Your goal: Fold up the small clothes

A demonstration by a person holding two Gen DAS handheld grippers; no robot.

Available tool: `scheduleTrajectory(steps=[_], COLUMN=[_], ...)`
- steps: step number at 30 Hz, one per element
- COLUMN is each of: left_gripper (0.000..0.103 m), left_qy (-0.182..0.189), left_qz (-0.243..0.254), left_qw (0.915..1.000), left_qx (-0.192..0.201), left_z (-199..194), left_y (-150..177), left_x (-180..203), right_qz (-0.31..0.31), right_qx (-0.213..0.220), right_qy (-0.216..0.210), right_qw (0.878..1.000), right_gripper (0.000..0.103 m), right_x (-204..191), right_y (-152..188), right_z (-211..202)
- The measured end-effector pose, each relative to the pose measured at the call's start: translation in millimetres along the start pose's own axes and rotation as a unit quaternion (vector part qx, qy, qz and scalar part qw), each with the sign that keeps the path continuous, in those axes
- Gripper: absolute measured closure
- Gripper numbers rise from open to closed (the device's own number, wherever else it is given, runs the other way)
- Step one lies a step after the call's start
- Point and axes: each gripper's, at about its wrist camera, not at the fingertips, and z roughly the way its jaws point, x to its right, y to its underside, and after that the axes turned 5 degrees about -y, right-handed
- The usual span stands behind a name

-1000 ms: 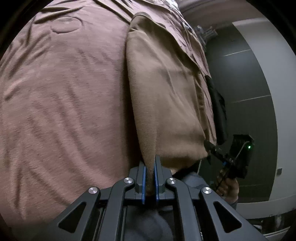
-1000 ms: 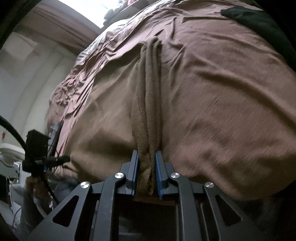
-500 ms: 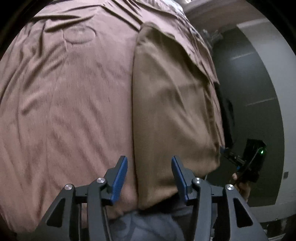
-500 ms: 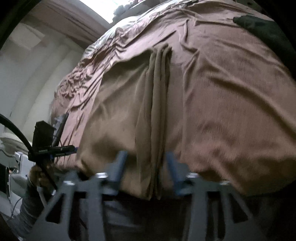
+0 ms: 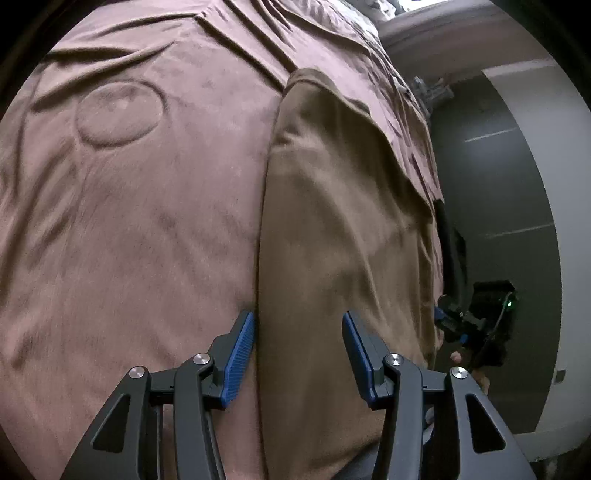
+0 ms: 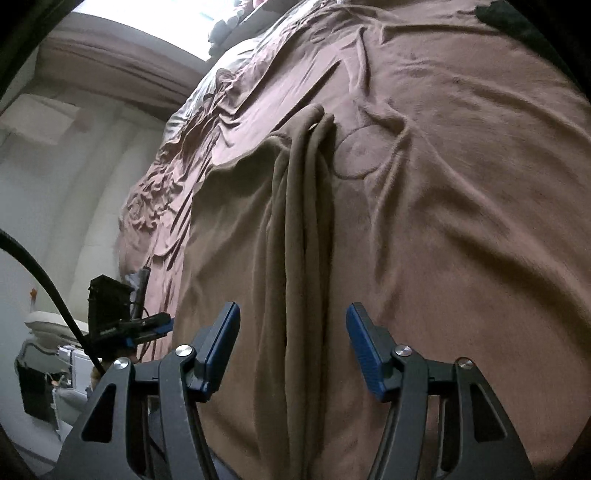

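A tan folded garment (image 5: 340, 229) lies flat on the brown bed cover (image 5: 140, 221), its near end draped over the bed's edge. In the left wrist view my left gripper (image 5: 298, 354) stands open above the garment's left fold edge, blue pads clear of the cloth. In the right wrist view the same garment (image 6: 251, 258) shows stacked layer edges (image 6: 306, 229) running away from me; my right gripper (image 6: 293, 350) is open with those edges below the gap, nothing pinched. The right gripper (image 5: 476, 325) also shows at the right of the left wrist view, the left gripper (image 6: 122, 325) at the left of the right wrist view.
A round dent (image 5: 118, 110) marks the bed cover left of the garment. A dark cloth (image 6: 517, 22) lies at the far right corner of the bed. Grey wall panels (image 5: 498, 184) stand beside the bed; a black cable (image 6: 48, 288) and white furniture (image 6: 48, 325) sit beyond its other side.
Both grippers let go of the garment's near edge and opened wide. The garment now lies flat on the bed, and both grippers have drawn back toward me.
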Motion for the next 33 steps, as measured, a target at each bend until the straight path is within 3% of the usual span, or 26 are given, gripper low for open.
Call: scheduleTrajectory(steps=[11,16,27,31,33], left_gripper=[0.054,0.062,0.066,0.084,0.094], left_qy=[0.011,0.006,0.030,0.020,0.020], left_qz=[-0.006,-0.004,-0.017,-0.019,-0.015], left_qw=[0.9996,0.9995,0.9983,0.9986,0.9986], left_qx=[0.023,0.030,0.047,0.045,0.047], left_z=[21,28,49,57,55], left_y=[-60,-90,-141,-151,-151], left_x=[6,7,7,11,16], right_qz=[0.001,-0.012,0.003,-0.001,0.004], right_qx=[-0.010,-0.014,-0.007,-0.004,-0.004], right_qy=[-0.008,-0.013,-0.032,-0.019,-0.015], right_qw=[1.000,1.000,0.999,1.000,1.000], right_gripper=[0.045,0.046,0.064,0.072,0.084], right_x=[6,2,17,14,11], right_y=[-41,-55,-78,-88,-91], right_z=[33,49,67,74,80])
